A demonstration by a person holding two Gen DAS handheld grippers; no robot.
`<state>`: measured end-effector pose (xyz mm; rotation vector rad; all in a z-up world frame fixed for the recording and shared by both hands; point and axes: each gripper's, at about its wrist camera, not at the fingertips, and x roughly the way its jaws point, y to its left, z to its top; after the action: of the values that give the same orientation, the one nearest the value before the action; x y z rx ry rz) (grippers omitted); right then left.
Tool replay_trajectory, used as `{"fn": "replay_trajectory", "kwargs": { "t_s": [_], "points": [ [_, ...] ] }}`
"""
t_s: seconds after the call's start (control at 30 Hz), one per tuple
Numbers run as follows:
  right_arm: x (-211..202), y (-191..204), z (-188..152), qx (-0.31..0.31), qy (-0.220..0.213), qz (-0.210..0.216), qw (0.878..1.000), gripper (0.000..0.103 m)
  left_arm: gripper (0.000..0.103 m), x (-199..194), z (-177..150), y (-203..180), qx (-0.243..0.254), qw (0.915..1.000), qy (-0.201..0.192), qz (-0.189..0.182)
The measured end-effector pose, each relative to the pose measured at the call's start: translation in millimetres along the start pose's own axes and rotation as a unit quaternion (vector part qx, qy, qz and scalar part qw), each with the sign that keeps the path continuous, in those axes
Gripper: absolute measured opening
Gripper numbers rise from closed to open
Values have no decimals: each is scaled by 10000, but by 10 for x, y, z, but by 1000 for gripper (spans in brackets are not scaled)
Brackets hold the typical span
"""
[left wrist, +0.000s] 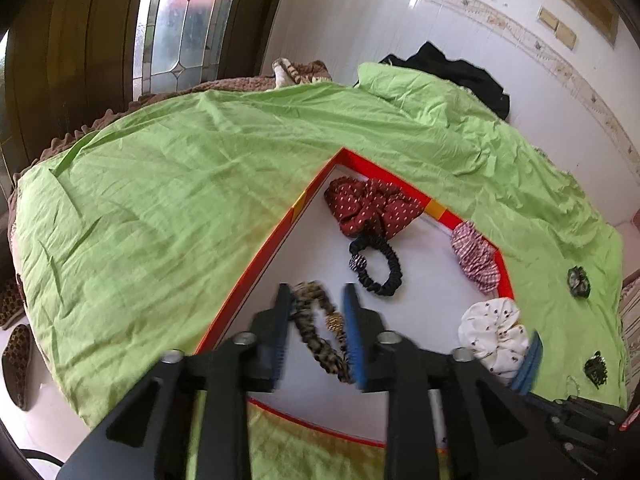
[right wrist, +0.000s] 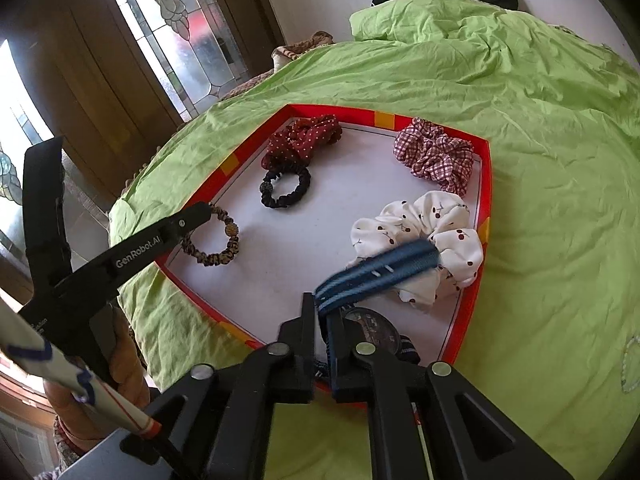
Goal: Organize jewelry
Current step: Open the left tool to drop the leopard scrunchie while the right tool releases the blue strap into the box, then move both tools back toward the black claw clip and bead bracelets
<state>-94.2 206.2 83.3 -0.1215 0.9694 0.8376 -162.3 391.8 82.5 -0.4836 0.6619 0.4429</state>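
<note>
Green sheet (right wrist: 540, 160) surrounds red-rimmed tray (right wrist: 486, 184) of scrunchies (right wrist: 434, 154).

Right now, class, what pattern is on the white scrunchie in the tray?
Small dark cherries on the white scrunchie, clearest in the right wrist view.

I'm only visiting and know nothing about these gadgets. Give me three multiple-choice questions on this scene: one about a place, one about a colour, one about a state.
1. Where does the maroon dotted scrunchie lie?
A) on the floor
B) in the far corner of the red-rimmed tray
C) between gripper fingers

2. What colour is the strap of the watch?
A) blue
B) pink
C) yellow

3. How is the right gripper?
A) wide open and empty
B) shut on the watch
C) out of view

Answers:
1 B, it sits where two rims meet.
2 A, the strap is blue with pale stripes.
3 B, its fingers pinch the strap.
</note>
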Motion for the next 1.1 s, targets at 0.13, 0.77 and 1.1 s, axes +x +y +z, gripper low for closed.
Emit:
{"fn": "replay_trajectory", "kwargs": {
  "t_s": [0.13,0.77,1.1],
  "points": [
    [-143,79,-2,-194,-287,-85,9994,47,46,-96,22,43,-147,9995,-228,-163],
    [-1459,-1164,-348,560,-1130,-1020,9867,53,51,-561,-51,-223,-86,9908,-1184,-646],
    [-2257,-2942,-935,2189,-1356,-2173,9415,53,57,-883,-304,-1191,1063,9795,-987,-1395]
  ]
}}
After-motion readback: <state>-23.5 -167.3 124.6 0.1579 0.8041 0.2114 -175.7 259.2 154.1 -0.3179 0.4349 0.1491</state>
